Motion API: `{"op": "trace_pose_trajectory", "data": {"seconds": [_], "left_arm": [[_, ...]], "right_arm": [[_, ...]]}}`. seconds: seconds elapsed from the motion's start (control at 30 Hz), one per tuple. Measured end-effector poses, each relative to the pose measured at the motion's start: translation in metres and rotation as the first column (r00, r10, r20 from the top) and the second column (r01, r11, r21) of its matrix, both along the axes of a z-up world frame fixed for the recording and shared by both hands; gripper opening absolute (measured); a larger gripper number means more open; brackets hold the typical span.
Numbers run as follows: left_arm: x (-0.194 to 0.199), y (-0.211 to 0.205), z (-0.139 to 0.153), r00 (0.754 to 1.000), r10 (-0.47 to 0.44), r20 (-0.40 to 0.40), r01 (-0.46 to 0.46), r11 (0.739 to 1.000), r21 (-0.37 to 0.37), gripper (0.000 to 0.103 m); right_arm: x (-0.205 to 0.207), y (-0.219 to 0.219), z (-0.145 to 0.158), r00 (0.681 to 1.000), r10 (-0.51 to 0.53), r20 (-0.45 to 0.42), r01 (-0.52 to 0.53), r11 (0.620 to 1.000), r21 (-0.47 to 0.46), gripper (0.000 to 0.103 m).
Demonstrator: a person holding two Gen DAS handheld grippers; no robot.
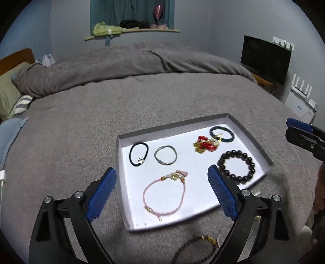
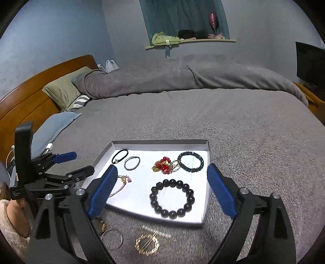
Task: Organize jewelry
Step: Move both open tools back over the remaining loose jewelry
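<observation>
while both your left tongs and right tongs hang wide and empty, six pieces lie in the white tray; the gold brooch, thin ring and dark cord bracelet wait on the bed just near of it.

Grey bed blanket, wooden headboard, blue-grey walls, curtained window niche

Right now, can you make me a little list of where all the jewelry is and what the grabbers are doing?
Tray: white, on the gray blanket
In tray: black bead bracelet, pink bracelet, red beads, dark braided bracelet, two hair ties
Still on blanket: gold ring piece, silver hoop, dark bracelet
Left gripper: jaws open, empty
Right gripper: jaws open, empty
</observation>
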State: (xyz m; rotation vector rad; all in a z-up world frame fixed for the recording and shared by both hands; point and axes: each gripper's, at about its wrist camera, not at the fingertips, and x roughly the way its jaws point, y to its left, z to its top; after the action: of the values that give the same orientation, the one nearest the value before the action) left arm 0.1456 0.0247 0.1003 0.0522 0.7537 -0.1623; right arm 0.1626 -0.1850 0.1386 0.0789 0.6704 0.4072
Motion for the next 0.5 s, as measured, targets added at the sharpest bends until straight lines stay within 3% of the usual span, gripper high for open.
{"op": "trace_pose_trajectory", "data": {"seconds": [0.27,0.5], "left_arm": [[-0.052,-0.004,0.009,0.996,0.007,0.086,-0.007,1.0,0.003,0.094],[-0.087,-0.003,-0.028,0.993,0.064,0.095,-0.061,0.997,-0.041,0.095]], "right_arm": [[-0.038,-0.005,0.005,0.998,-0.017,0.064,0.017,1.0,0.004,0.097],[-0.065,-0.005,-0.025,0.996,-0.037,0.082,0.037,0.999,0.002,0.098]]}}
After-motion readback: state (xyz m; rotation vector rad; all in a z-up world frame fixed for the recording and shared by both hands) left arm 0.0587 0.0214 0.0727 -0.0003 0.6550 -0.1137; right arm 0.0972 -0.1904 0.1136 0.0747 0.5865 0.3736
